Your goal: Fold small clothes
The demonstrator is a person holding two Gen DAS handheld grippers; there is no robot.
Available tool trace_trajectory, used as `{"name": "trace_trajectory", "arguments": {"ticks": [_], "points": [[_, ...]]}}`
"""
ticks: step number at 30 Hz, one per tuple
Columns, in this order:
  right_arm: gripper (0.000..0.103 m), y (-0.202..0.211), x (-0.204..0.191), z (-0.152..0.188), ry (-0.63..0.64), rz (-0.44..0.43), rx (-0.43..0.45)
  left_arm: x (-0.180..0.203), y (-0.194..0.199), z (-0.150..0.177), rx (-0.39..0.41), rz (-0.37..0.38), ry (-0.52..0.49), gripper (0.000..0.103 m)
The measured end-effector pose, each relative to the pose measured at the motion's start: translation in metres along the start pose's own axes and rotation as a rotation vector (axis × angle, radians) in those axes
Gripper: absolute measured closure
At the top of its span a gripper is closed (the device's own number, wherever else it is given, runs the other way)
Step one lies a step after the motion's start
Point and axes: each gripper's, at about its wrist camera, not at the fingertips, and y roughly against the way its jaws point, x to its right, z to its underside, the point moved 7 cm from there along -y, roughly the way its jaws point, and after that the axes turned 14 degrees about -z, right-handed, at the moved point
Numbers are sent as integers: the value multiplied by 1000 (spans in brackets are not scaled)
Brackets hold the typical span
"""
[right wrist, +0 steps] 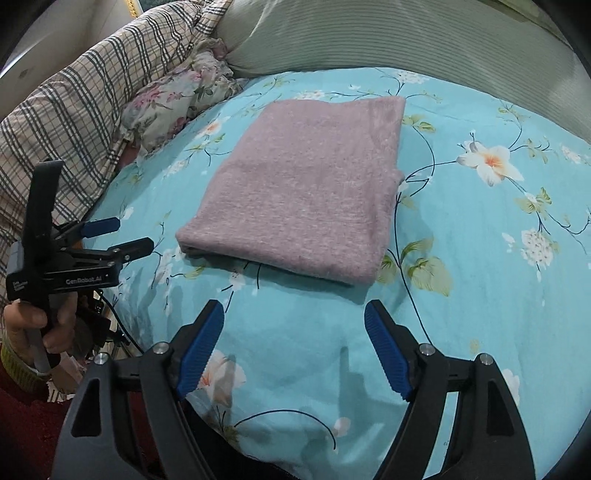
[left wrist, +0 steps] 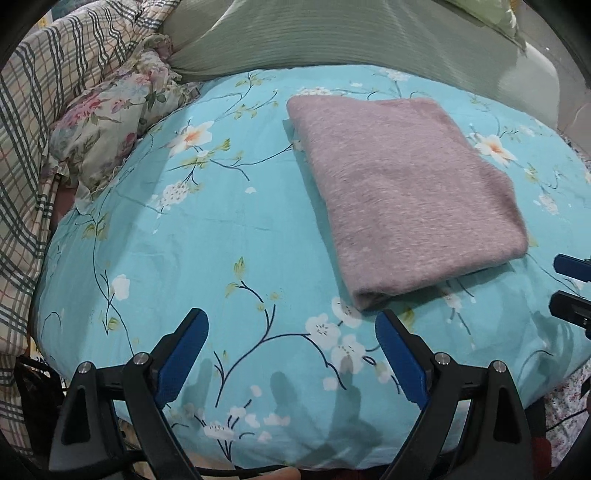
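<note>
A folded mauve knit garment (left wrist: 402,195) lies flat on the turquoise floral bedsheet (left wrist: 207,258). It also shows in the right wrist view (right wrist: 306,192). My left gripper (left wrist: 291,332) is open and empty, just short of the garment's near left corner. My right gripper (right wrist: 293,325) is open and empty, a little in front of the garment's near edge. The left gripper (right wrist: 125,232) shows at the left of the right wrist view, open. The right gripper's fingers (left wrist: 570,266) show at the right edge of the left wrist view.
A plaid quilt (left wrist: 48,122) and a floral pillow (left wrist: 110,122) are piled at the left. A green ribbed pillow (left wrist: 332,33) lies behind the sheet. The bed's front edge runs just below the grippers.
</note>
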Motion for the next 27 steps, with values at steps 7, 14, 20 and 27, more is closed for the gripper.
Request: {"name": "trace_trajectory", "arguments": {"ticks": [7, 14, 20, 27], "points": [[21, 11, -11, -8, 35, 6, 11, -4, 24, -5, 49, -26, -11, 10], [11, 24, -12, -17, 48, 13, 54, -8, 45, -11, 97, -45, -2, 9], [11, 7, -5, -12, 15, 13, 31, -2, 33, -5, 66, -33, -7, 9], [11, -11, -3, -11, 21, 27, -14, 4, 24, -2, 55, -19, -14, 9]]}}
